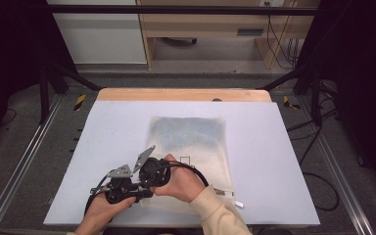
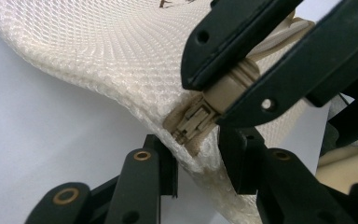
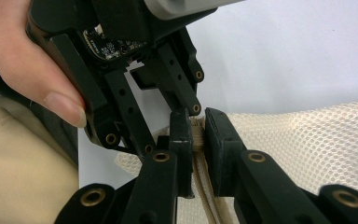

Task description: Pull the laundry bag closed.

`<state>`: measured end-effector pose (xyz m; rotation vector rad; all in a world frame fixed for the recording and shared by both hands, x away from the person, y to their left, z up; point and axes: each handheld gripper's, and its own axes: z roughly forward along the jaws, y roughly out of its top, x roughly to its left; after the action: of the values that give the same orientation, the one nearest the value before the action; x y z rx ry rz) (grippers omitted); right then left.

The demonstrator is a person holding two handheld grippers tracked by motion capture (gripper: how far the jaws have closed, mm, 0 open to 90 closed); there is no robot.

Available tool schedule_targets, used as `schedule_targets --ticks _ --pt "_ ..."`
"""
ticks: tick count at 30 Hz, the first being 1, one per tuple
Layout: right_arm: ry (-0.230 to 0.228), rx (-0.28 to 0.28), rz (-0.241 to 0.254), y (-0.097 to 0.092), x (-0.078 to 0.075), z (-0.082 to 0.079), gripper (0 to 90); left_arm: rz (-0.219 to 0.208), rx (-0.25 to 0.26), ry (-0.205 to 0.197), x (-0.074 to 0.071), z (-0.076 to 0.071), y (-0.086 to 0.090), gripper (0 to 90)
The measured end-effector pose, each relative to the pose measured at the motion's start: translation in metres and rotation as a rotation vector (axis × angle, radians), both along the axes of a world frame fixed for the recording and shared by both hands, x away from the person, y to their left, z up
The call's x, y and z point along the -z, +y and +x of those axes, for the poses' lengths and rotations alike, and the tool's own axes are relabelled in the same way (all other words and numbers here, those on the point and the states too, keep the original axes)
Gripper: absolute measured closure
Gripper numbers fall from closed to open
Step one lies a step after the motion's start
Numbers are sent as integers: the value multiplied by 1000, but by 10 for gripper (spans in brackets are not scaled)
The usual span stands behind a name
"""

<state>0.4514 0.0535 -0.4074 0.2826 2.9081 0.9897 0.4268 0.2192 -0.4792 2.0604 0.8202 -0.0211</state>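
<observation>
High view, white mesh bag (image 1: 188, 142) flat on pale table (image 1: 284, 161), both grippers meeting at its near left corner, left gripper view, left gripper (image 2: 196, 158) jaws part open either side of the corner's beige zipper slider (image 2: 193, 122), not pressing, right gripper view, right gripper (image 3: 196, 133) clamped on the zipper.

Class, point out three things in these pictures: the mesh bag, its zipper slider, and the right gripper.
mesh bag (image 1: 188, 134), high view, upper panel.
zipper slider (image 2: 193, 122), left gripper view, beige body.
right gripper (image 3: 196, 135), right gripper view, between its fingertips.

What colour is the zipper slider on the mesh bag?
Beige, slightly darker than the cream mesh bag; the zipper slider shows best in the left gripper view.
</observation>
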Motion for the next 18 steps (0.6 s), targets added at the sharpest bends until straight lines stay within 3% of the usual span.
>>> schedule_targets --ticks 18 --pt "0 -10 -4 -1 3 -1 818 36 0 -8 -2 0 1 818"
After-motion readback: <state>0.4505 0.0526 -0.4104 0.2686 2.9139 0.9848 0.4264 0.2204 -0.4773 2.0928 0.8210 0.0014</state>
